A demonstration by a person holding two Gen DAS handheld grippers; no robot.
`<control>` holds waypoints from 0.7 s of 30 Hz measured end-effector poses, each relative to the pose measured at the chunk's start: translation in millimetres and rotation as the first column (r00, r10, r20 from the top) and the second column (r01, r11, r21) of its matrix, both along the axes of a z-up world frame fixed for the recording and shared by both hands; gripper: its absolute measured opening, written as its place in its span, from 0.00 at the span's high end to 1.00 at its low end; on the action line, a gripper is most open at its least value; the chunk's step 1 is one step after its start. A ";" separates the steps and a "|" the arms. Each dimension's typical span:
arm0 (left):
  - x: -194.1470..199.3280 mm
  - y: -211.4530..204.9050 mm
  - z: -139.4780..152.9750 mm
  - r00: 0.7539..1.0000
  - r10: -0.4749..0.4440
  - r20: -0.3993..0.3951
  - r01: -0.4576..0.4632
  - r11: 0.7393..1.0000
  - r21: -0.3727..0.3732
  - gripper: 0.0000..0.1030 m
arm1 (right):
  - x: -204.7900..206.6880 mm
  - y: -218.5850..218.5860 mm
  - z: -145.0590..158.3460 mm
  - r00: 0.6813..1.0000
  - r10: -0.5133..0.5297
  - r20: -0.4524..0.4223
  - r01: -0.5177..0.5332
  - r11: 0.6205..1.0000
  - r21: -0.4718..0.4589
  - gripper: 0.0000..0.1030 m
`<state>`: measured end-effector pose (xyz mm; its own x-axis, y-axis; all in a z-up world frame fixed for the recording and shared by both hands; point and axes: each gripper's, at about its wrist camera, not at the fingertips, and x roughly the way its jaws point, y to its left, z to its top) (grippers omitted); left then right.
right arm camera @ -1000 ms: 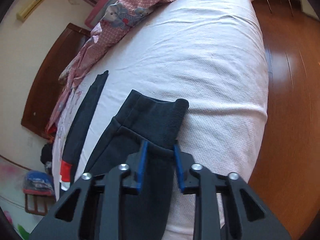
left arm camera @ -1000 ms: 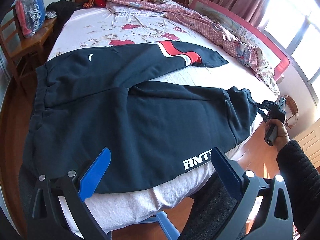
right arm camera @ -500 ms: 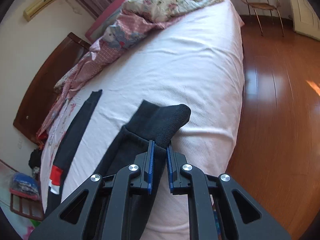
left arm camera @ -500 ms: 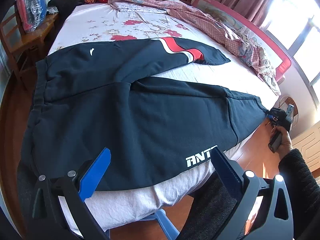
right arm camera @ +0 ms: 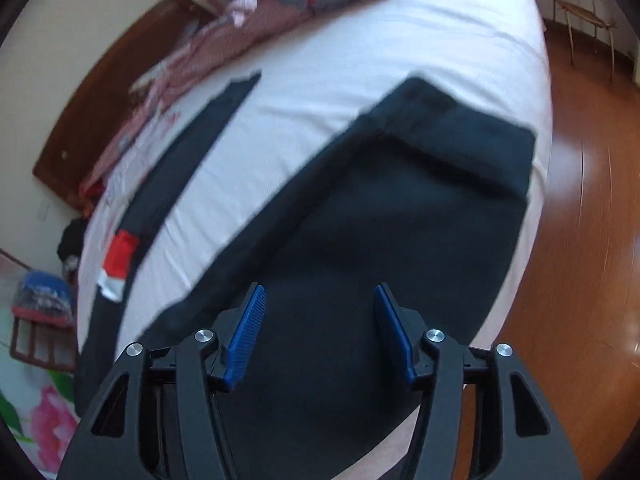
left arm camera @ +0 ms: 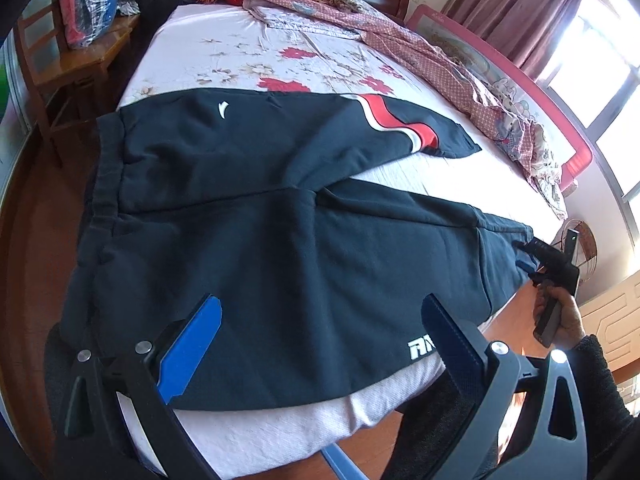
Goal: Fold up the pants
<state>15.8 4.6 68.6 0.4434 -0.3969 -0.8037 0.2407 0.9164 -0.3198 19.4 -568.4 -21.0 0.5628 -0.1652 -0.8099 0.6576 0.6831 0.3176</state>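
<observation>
Dark navy pants (left arm camera: 280, 240) lie spread on the bed, waistband at the left and the legs apart in a V. The far leg carries a red and white stripe (left arm camera: 400, 120). The near leg runs right to its cuff (right arm camera: 460, 132) at the bed's edge. My left gripper (left arm camera: 320, 340) hovers open over the near leg, close to the front edge, with nothing between its blue pads. My right gripper (right arm camera: 320, 320) is opening; the lower near leg lies under and between its pads, and they do not press it. In the left wrist view a hand holds the right gripper (left arm camera: 524, 256) just past the cuff.
A floral sheet (left arm camera: 248, 52) covers the bed, and a pink quilt (left arm camera: 440, 64) is bunched along the far side by a red rail. A wooden chair (left arm camera: 80, 72) with a bag stands at the left. Wooden floor (right arm camera: 580, 280) and a wire chair (right arm camera: 576, 4) lie to the right.
The right gripper, shut on the cuff before, has parted its jaws and let go. The near leg now lies drawn out straight. The left gripper has moved in closer over the pants.
</observation>
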 end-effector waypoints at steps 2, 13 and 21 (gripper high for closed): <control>19.2 31.0 3.2 1.000 0.011 0.011 -0.011 1.000 0.010 0.02 | 1.5 19.2 18.9 1.000 -0.021 0.023 0.023 0.995 -0.100 0.45; 173.5 191.4 -17.4 0.973 -0.094 0.211 0.108 0.993 -0.053 0.03 | 16.1 136.5 82.9 0.974 0.150 0.172 -0.161 0.986 0.052 0.45; 236.1 205.6 -79.1 0.979 -0.130 0.159 0.139 0.989 -0.046 0.17 | 56.8 206.3 88.8 0.957 0.229 0.180 -0.262 0.946 0.189 0.45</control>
